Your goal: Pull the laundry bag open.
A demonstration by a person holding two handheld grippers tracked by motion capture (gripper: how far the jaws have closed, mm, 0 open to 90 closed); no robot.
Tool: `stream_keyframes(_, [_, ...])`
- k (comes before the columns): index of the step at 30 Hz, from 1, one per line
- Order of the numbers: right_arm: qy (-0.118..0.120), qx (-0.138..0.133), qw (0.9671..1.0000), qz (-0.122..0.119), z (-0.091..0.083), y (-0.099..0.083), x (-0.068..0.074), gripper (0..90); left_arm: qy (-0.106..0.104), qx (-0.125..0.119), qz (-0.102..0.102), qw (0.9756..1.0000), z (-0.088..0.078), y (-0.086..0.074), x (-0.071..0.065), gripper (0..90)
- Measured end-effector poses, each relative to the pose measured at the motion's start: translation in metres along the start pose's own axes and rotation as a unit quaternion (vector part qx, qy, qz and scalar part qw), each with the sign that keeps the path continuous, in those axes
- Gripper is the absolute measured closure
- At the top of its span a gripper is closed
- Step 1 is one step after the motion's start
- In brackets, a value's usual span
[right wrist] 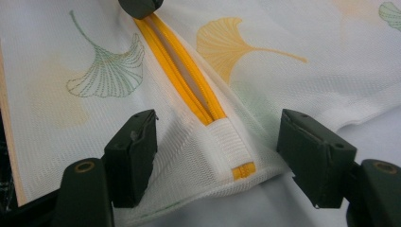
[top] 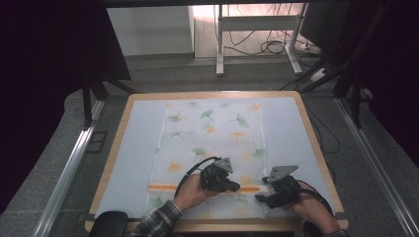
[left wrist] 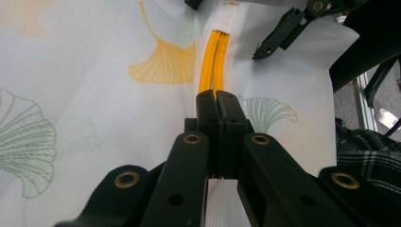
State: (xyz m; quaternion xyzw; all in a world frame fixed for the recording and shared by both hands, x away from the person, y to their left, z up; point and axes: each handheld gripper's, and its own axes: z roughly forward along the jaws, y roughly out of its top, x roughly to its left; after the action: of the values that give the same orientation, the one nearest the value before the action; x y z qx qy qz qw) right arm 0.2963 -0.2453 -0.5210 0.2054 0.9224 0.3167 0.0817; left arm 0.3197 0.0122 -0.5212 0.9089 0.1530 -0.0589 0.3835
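Your left gripper (left wrist: 217,97) has its jaws pressed together on the orange zipper (left wrist: 213,59) of the mesh bag (top: 212,143); what it pinches there is hidden between the pads. Your right gripper (right wrist: 217,151) stands apart, one jaw on each side of the zipper's white end tab (right wrist: 231,142), pads resting on or just above the mesh without pinching it. In the high view the bag lies flat along the middle of the table (top: 133,133), the zipper running across its near end between your two hands, the left gripper (top: 222,181) near mid-zipper, the right (top: 274,190) at its end.
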Motion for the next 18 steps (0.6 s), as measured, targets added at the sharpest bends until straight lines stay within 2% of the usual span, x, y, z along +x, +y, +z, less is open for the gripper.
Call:
stream_keyframes(6, [-0.001,-0.001,1.0,-0.001,0.0001,0.0,-0.0002,29.8,-0.006,-0.006,-0.006,0.9999,-0.0053,-0.0064,0.0019,90.0])
stream_keyframes(18, [-0.002,0.0,1.0,0.001,-0.0004,0.0002,0.0007,30.4,-0.004,-0.01,0.002,0.9999,-0.0106,-0.0101,0.0011,90.0])
